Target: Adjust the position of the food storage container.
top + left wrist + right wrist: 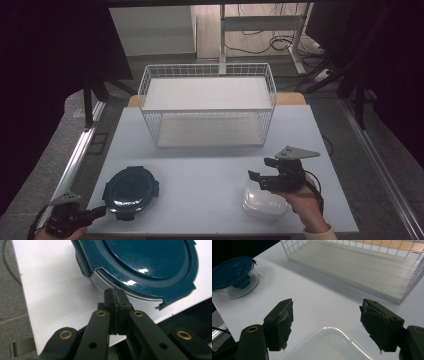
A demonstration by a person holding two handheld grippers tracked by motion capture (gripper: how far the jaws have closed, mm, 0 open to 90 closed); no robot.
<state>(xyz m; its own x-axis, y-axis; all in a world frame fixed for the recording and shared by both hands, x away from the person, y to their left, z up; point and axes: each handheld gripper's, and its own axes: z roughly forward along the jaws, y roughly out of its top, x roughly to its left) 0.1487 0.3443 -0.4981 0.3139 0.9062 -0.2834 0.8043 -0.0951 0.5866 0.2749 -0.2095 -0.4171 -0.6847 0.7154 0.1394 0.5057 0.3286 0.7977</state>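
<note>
A round glass container with a dark teal lid (130, 191) (150, 262) (233, 275) sits at the table's front left. My left gripper (100, 212) (115, 293) is shut with nothing between its jaws, its tips just short of the container's rim. A white rounded-square container (263, 201) (329, 345) rests at the front right. My right gripper (261, 169) (325, 323) hovers open above that white container, one jaw to each side of it, touching nothing.
A white wire two-level rack (208, 105) (362, 267) stands at the middle back of the white table (210, 165). Grey floor and a metal rail (75, 160) lie left of the table; desk legs and cables are behind it.
</note>
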